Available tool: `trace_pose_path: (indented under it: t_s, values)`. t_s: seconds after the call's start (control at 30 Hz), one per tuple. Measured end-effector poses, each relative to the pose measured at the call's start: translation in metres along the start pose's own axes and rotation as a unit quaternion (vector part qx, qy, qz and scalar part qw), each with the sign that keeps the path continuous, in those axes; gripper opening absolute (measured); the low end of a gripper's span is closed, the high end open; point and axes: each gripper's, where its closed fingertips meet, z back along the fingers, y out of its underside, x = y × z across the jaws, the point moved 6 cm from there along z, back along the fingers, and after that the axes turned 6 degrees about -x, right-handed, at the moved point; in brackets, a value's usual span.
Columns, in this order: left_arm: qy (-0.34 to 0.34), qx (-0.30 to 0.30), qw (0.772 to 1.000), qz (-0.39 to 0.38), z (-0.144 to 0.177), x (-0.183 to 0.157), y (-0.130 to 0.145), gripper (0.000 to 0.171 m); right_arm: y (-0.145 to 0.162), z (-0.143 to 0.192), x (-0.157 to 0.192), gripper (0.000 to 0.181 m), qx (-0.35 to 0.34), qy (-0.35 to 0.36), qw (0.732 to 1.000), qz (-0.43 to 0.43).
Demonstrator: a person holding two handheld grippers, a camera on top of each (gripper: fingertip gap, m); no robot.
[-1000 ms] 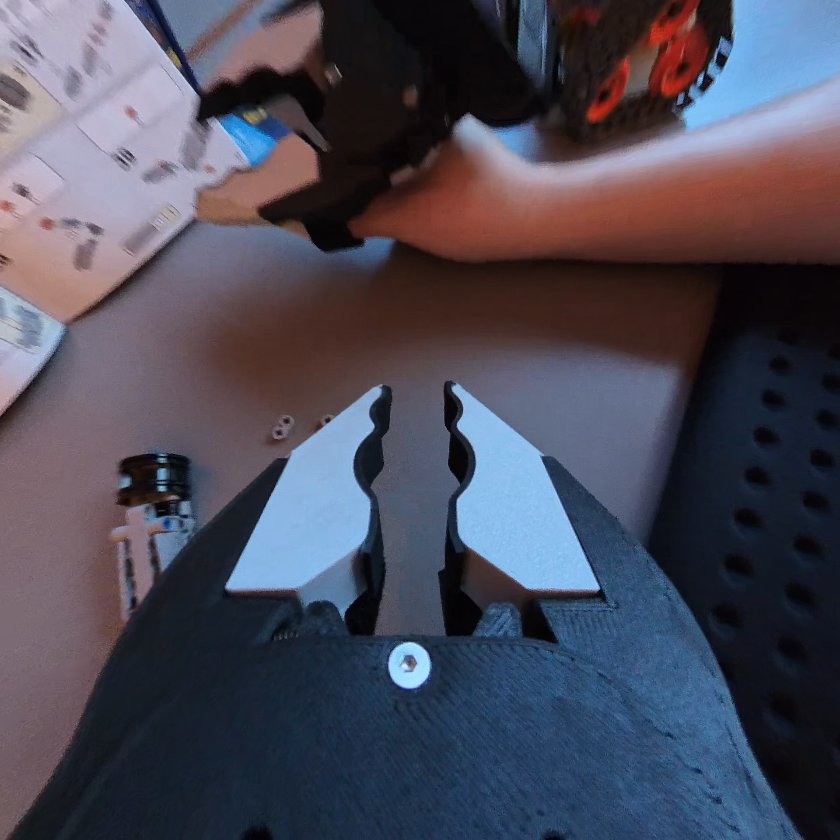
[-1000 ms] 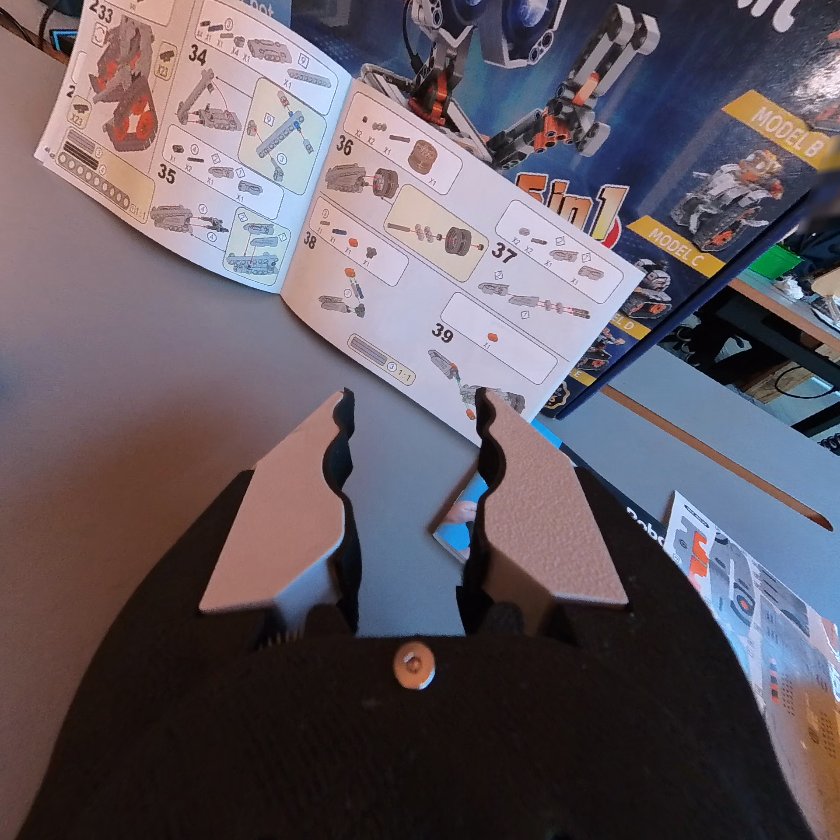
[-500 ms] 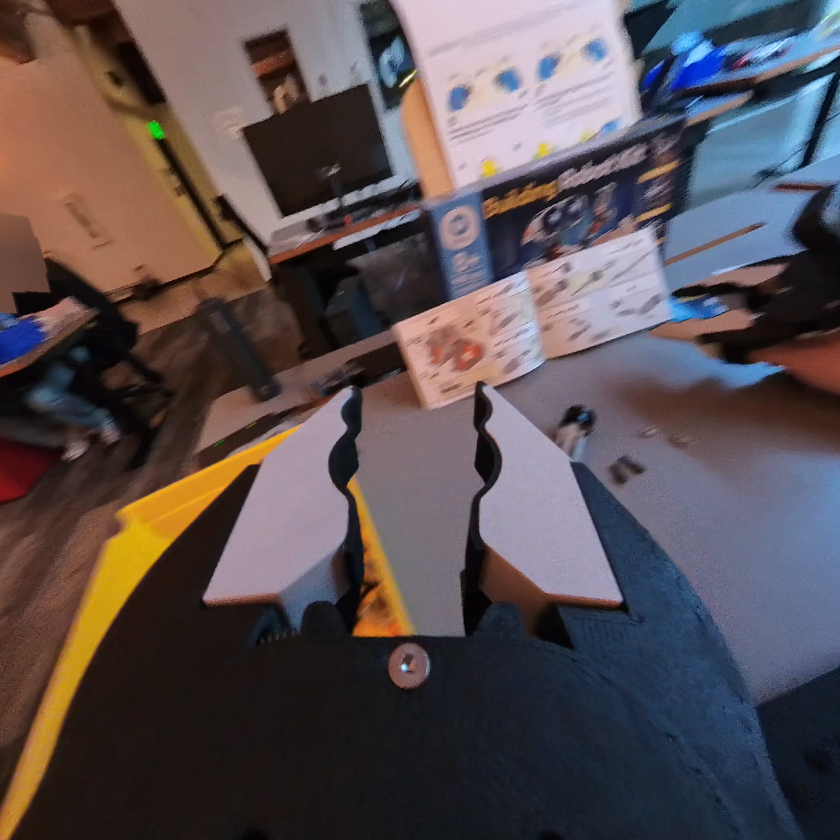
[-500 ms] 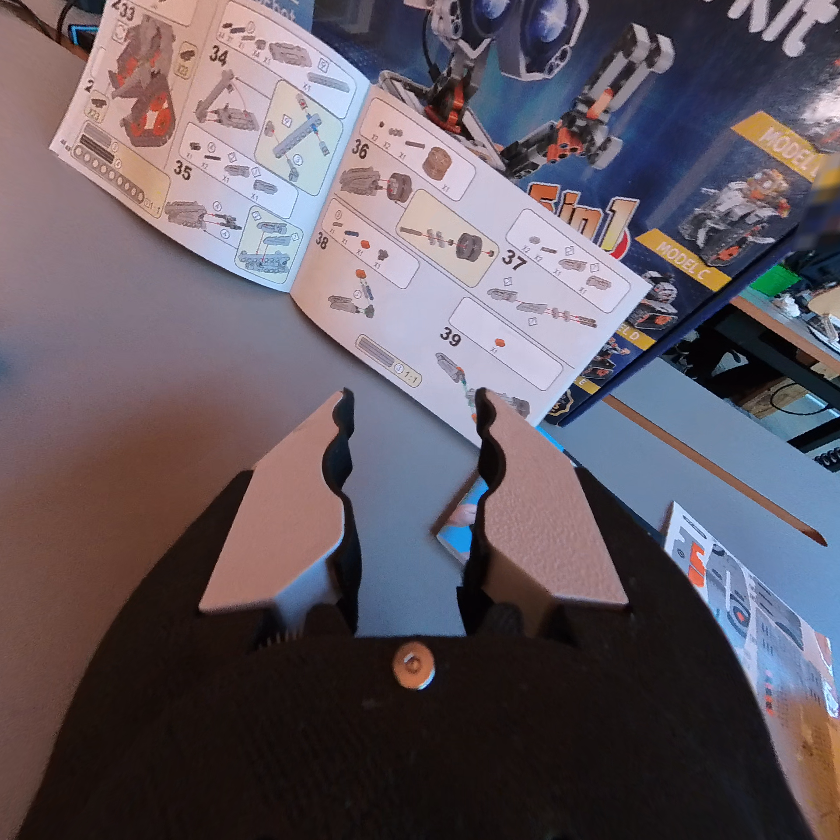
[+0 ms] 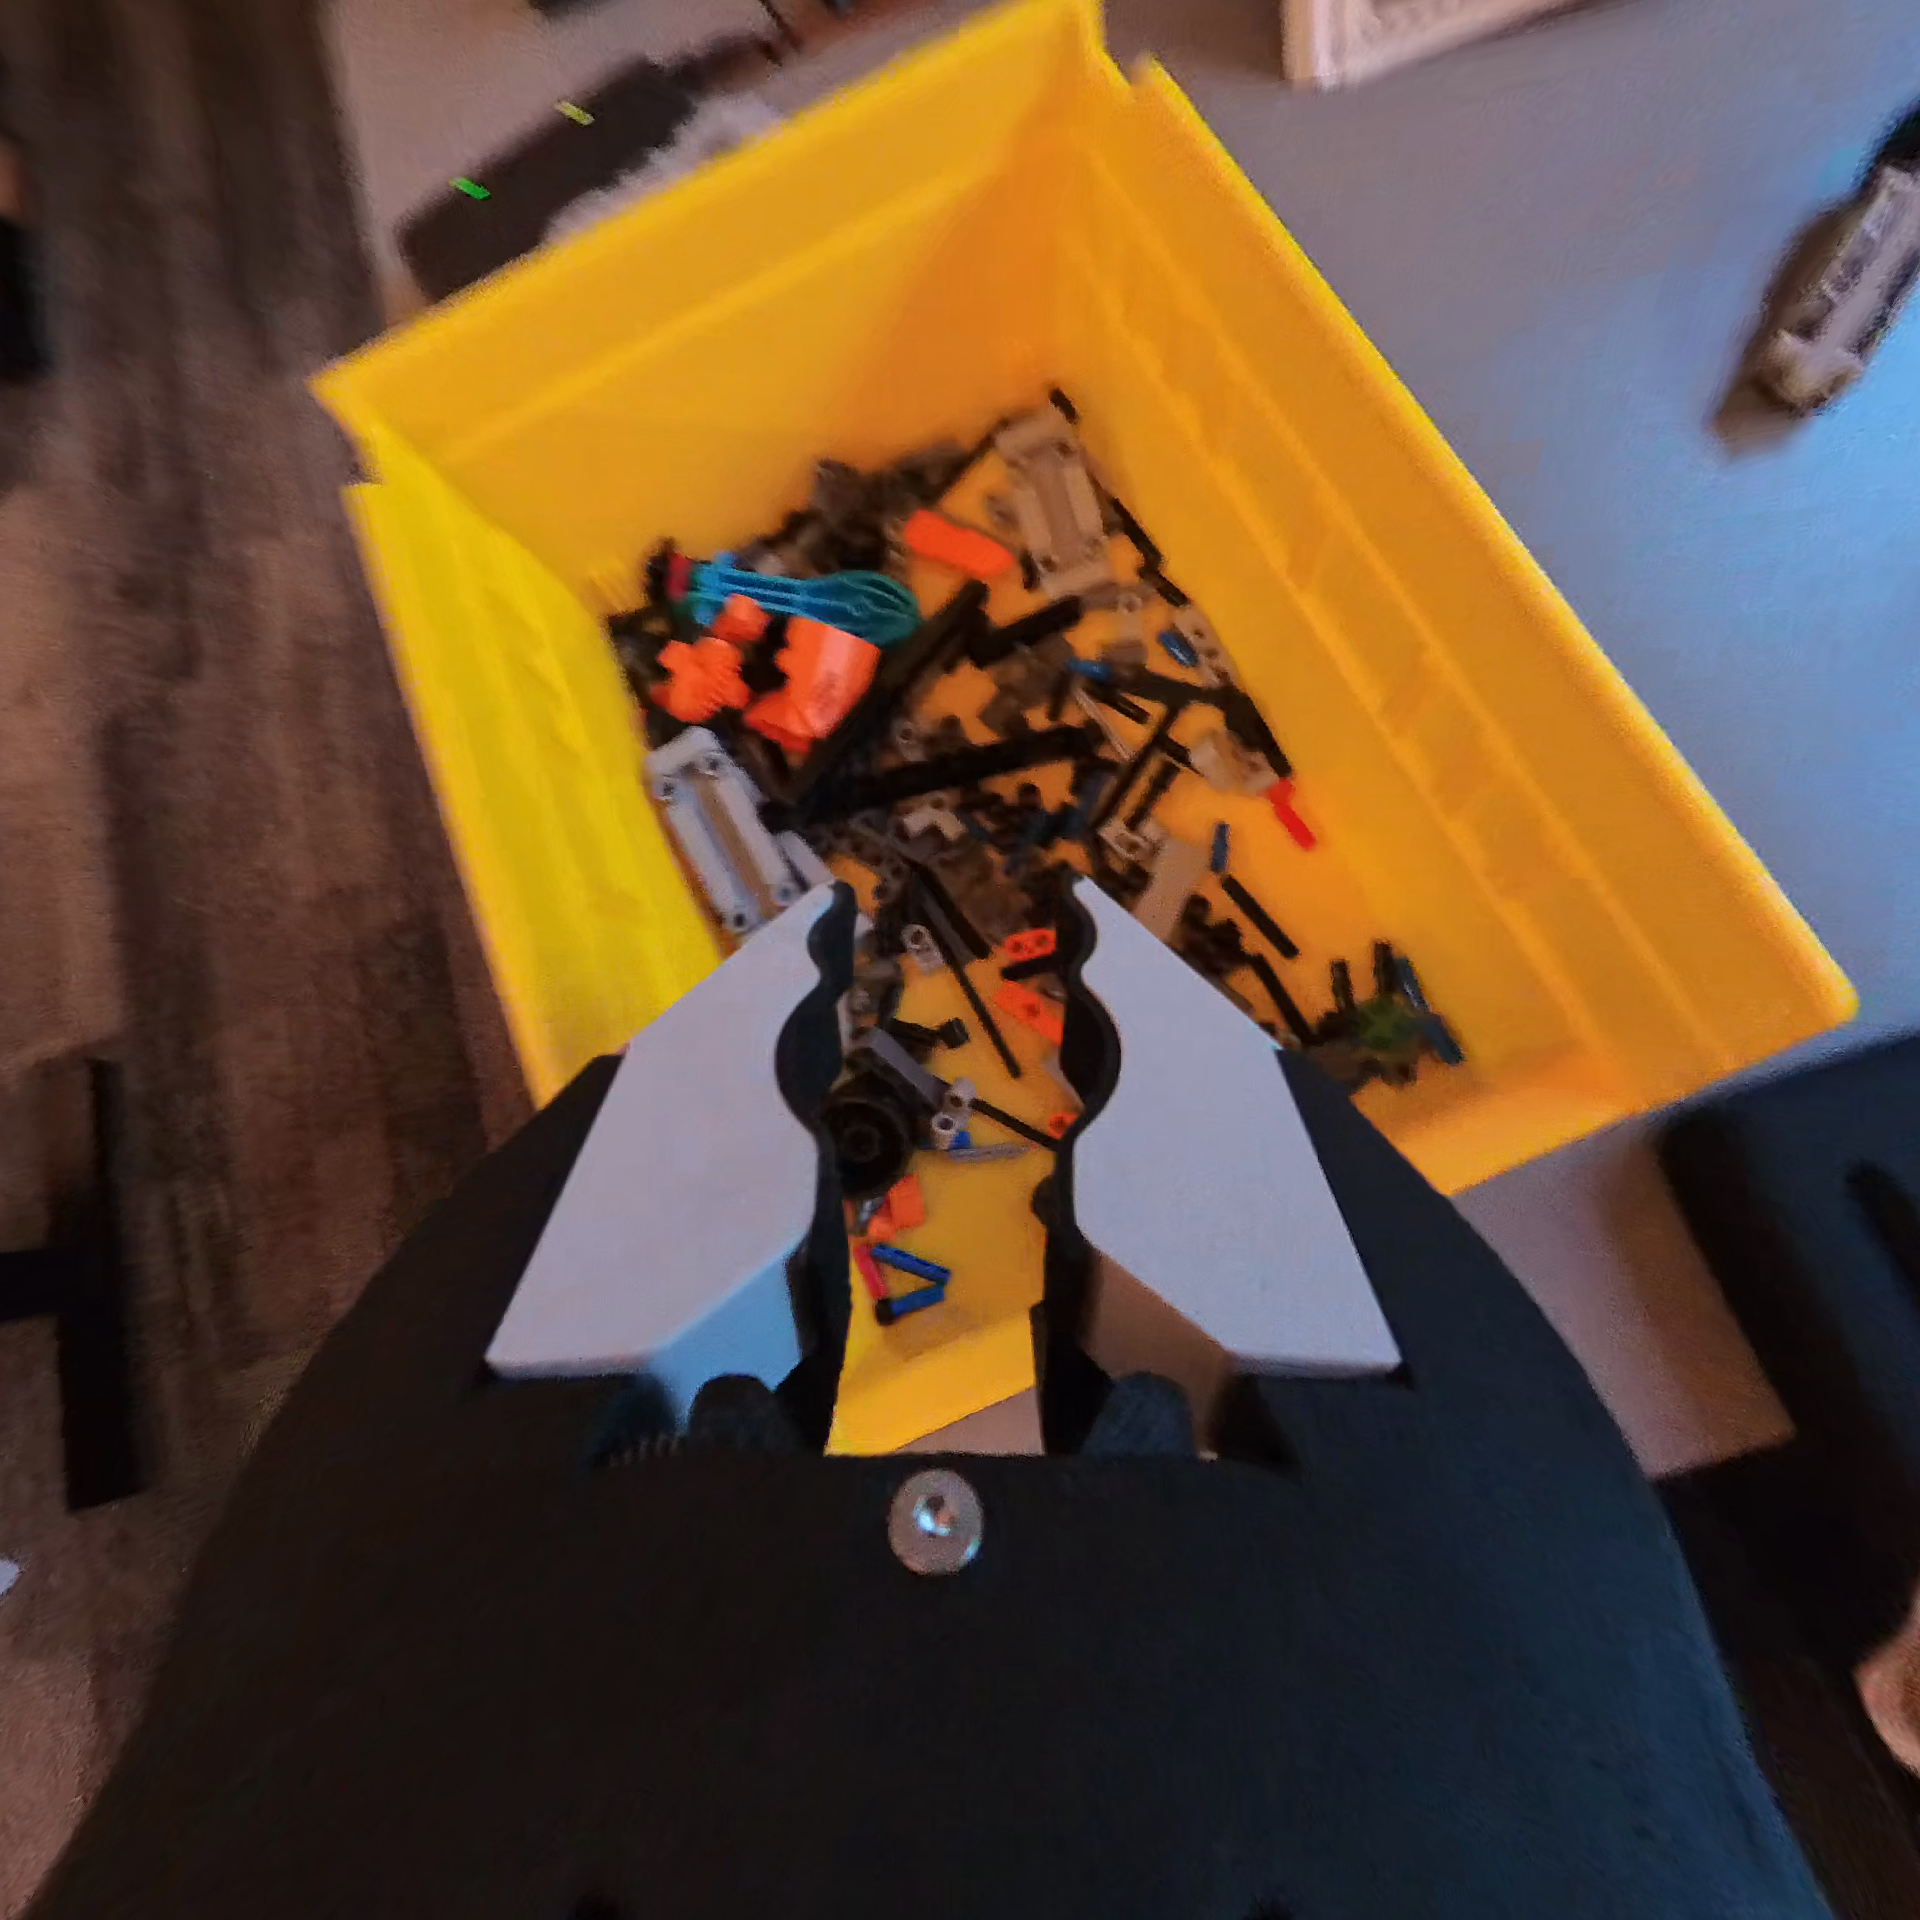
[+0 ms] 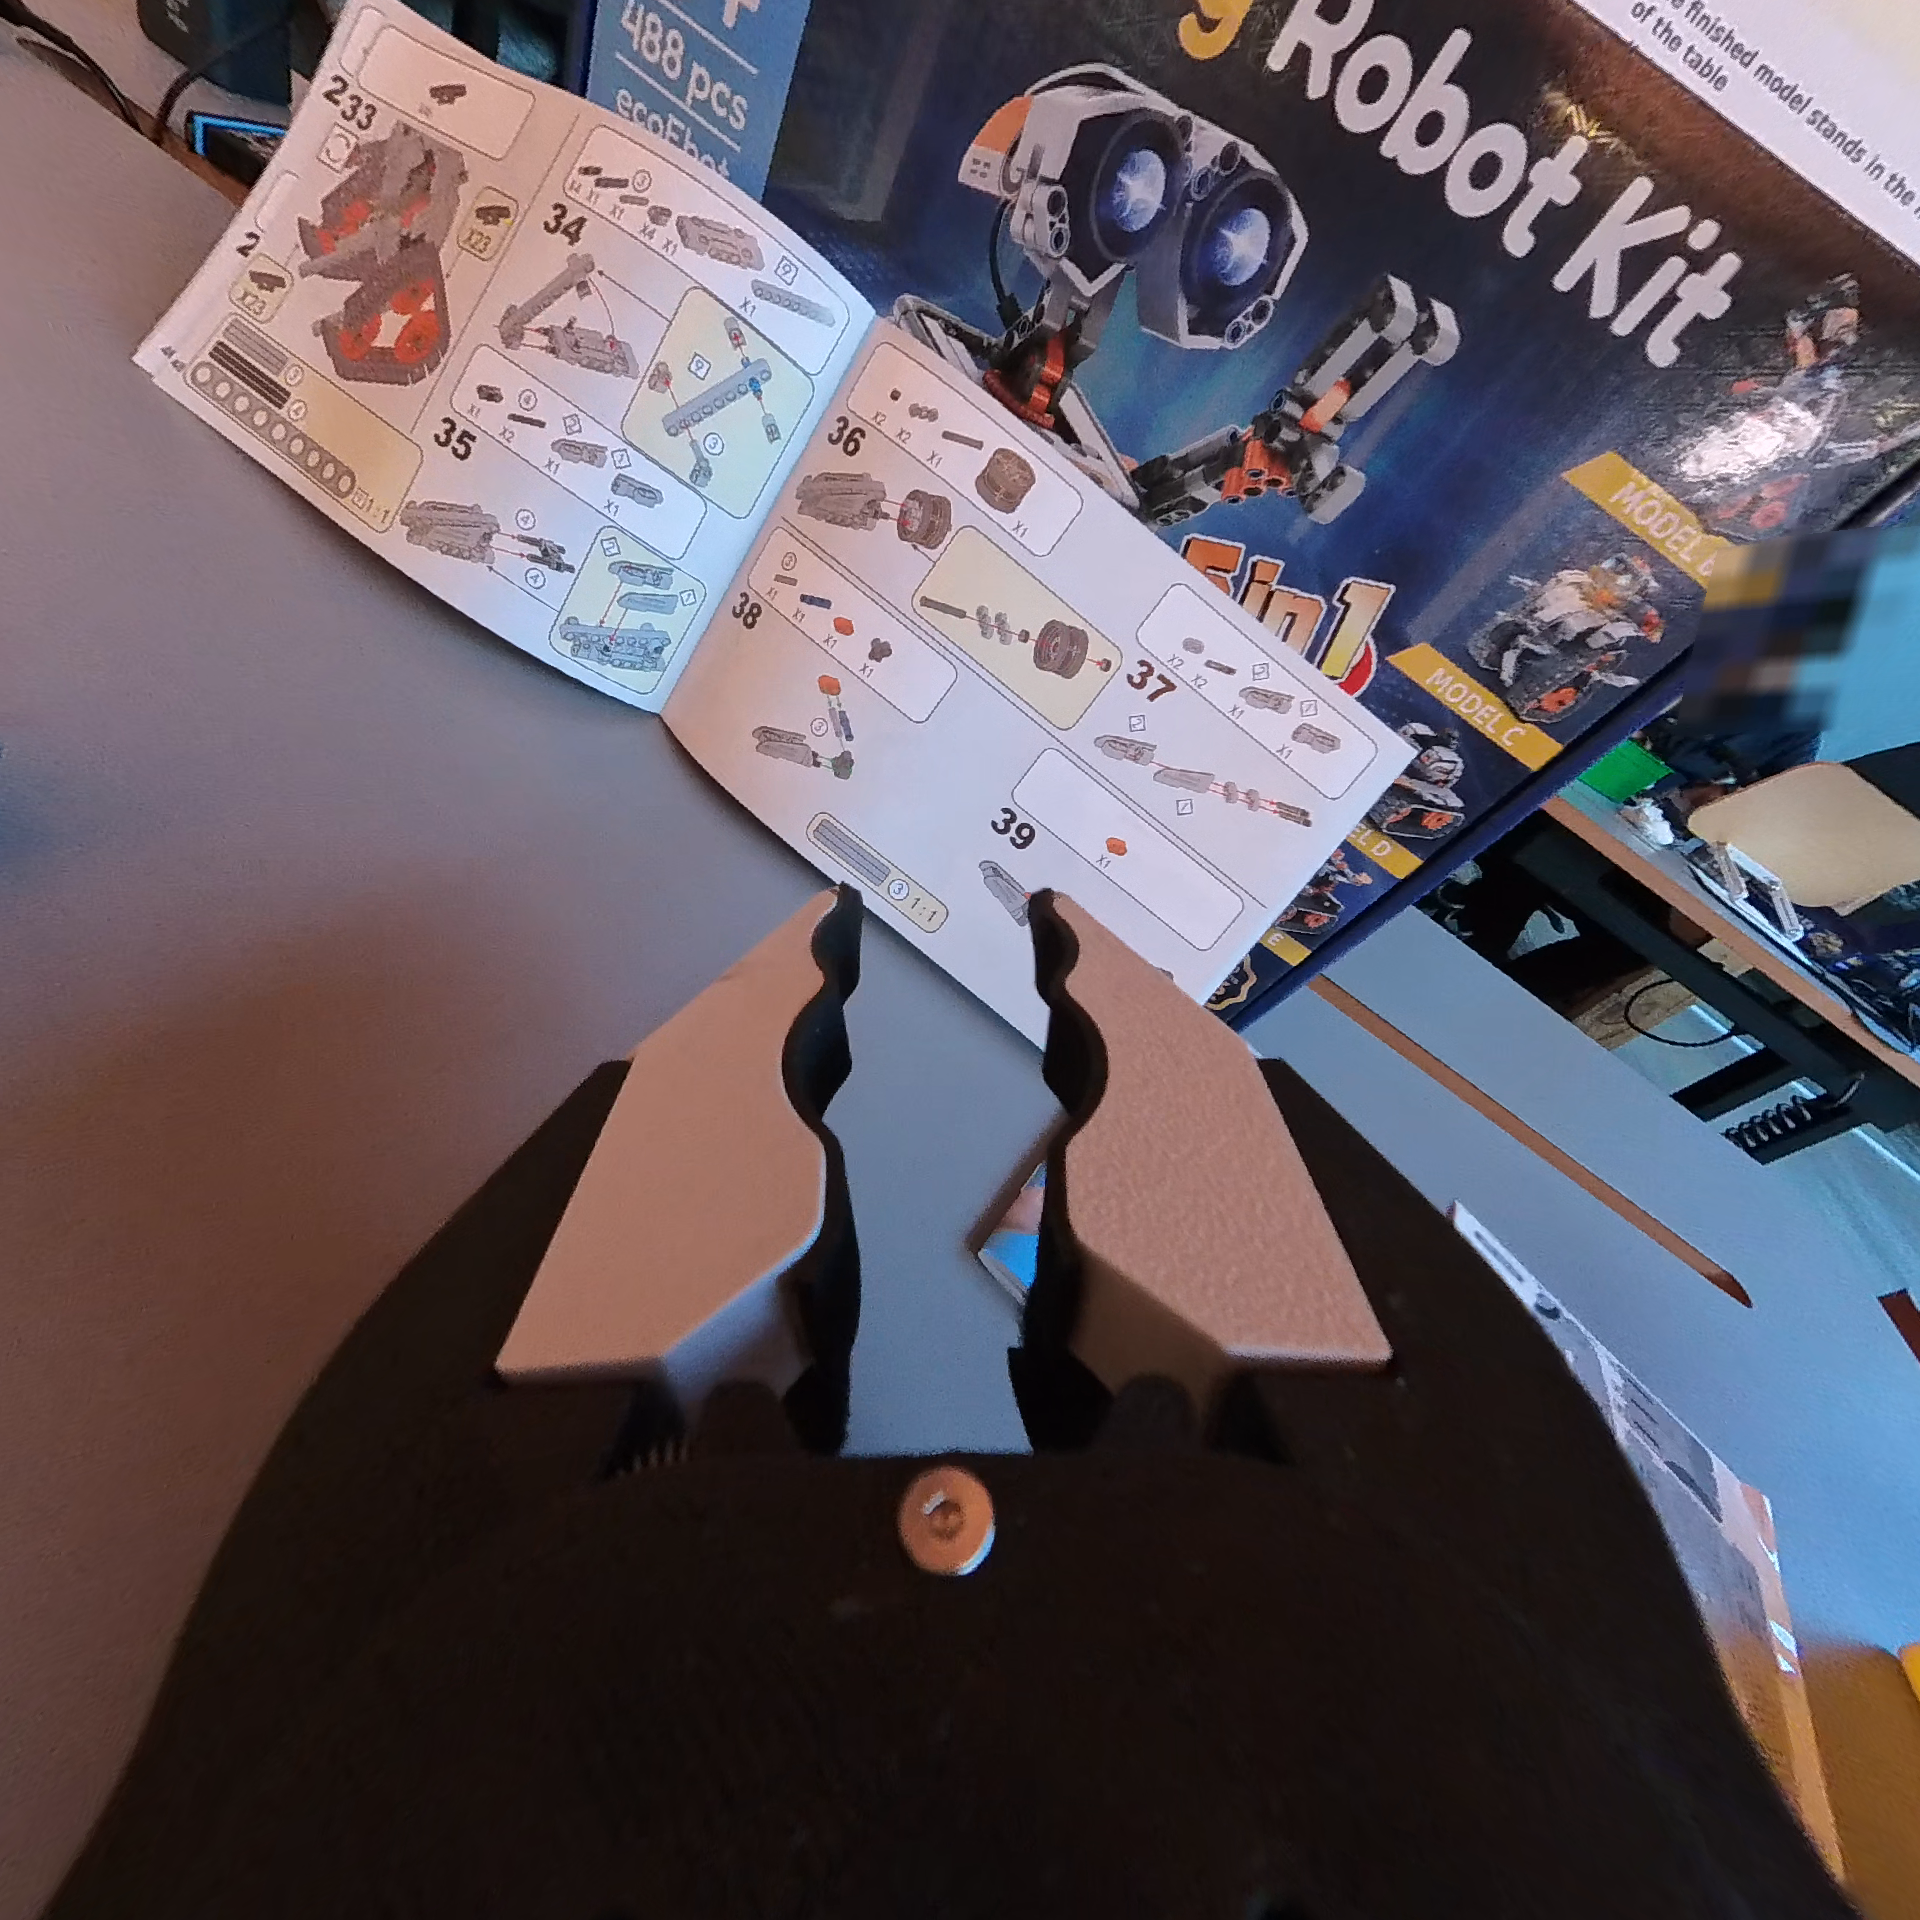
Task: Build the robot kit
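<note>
My left gripper (image 5: 951, 909) is open and empty, hovering above a yellow bin (image 5: 1382, 665) at the table's corner. The bin holds several loose building pieces: black beams, grey frames (image 5: 722, 831), orange parts (image 5: 790, 675) and a black wheel (image 5: 868, 1127) just below the jaws. My right gripper (image 6: 940, 909) is open and empty, low over the grey table (image 6: 312, 883), pointing at the lower edge of an open instruction booklet (image 6: 727, 540). The booklet leans on a dark blue kit box (image 6: 1351, 312).
A small grey and black assembly (image 5: 1839, 301) lies on the table right of the bin. Brown floor (image 5: 187, 831) lies left of the bin, beyond the table edge. A printed sheet (image 6: 1662, 1455) lies at the right. Another desk (image 6: 1714, 935) stands behind. The gap from one gripper's tips to the other's is roughly 55 cm.
My left gripper swung left from the table middle and tipped down over the yellow bin, jaws opening a little wider. My right gripper moved slightly nearer the booklet and narrowed a little.
</note>
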Motion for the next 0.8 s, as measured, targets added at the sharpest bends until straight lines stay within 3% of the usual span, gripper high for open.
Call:
trace_pose_path:
  t_s: [0.17,0.3,0.37,0.43,0.8]
  values:
    - [0.125,0.063,0.988,-0.065,-0.031,-0.025,0.001,0.022,0.001,-0.001,0.002,0.031,0.006,0.003,1.000,0.016]
    - [0.185,0.133,0.968,-0.107,-0.057,-0.039,0.016,0.017,0.001,-0.001,-0.001,0.032,0.005,0.008,1.000,0.008]
    - [0.195,0.155,0.961,-0.118,-0.066,-0.042,0.022,0.007,0.001,-0.001,-0.002,0.032,0.005,0.006,1.000,0.003]
    - [0.205,0.165,0.957,-0.118,-0.072,-0.043,0.026,0.008,0.002,-0.001,-0.001,0.031,0.005,0.005,1.000,0.002]
    - [0.196,0.178,0.954,-0.144,-0.074,-0.047,0.038,0.024,0.002,-0.001,-0.001,0.031,0.006,-0.005,1.000,-0.004]
